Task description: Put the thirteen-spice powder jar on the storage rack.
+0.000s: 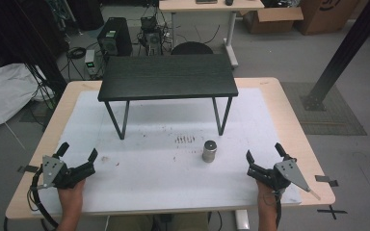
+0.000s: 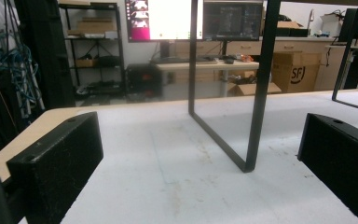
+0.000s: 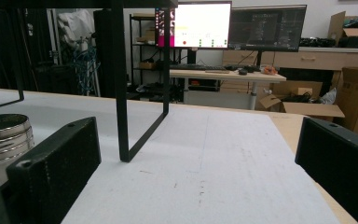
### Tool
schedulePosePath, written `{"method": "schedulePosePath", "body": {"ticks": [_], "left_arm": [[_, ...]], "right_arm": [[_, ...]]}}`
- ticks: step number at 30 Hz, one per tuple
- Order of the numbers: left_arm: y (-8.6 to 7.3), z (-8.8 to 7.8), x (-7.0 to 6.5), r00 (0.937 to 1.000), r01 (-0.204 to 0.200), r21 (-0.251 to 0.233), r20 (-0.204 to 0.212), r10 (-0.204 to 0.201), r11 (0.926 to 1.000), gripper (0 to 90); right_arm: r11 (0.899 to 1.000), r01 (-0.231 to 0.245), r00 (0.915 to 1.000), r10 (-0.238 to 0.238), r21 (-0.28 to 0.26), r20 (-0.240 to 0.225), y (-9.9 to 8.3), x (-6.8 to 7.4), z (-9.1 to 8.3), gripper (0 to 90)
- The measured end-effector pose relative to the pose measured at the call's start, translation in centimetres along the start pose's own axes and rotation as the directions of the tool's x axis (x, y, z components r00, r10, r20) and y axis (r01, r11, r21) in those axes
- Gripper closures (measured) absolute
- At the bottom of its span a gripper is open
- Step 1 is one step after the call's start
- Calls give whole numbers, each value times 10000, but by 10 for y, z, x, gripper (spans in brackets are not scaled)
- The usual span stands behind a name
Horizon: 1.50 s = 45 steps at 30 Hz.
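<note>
High view: both grippers at rest near the bench's [image 1: 289, 115] front corners, left gripper [image 1: 78, 152] and right gripper [image 1: 265, 155] alike with fingers wide apart, nothing held. Metal cylinder [image 1: 209, 150] upright toward the front right, well apart from the right gripper, just ahead of the black stand's [image 1: 167, 76] right leg. Likely hazards: tipped and sent rolling by an off-centre approach; knocked against that leg by a hurried lift.

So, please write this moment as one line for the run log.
left tool: open, empty | right tool: open, empty | metal cylinder: upright on table, untouched
</note>
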<state>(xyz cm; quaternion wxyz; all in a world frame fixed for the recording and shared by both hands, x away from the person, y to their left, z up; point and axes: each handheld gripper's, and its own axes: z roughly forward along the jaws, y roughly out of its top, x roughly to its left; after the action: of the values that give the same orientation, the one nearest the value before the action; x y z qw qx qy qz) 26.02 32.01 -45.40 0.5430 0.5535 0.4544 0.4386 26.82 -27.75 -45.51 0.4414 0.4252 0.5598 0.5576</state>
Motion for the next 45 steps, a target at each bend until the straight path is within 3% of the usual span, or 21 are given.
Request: {"method": "schedulePosePath", "body": {"ticks": [28, 45], "left_arm": [[0, 0, 0, 10000, 3, -14, 7, -3, 10000, 4], [0, 0, 0, 10000, 0, -17, 9, 0, 10000, 4]], "right_arm": [[9999, -91, 9999, 91, 58, -52, 0, -1, 1, 0], [9988, -479, 9987, 481, 133, -138, 6, -5, 0, 0]]}}
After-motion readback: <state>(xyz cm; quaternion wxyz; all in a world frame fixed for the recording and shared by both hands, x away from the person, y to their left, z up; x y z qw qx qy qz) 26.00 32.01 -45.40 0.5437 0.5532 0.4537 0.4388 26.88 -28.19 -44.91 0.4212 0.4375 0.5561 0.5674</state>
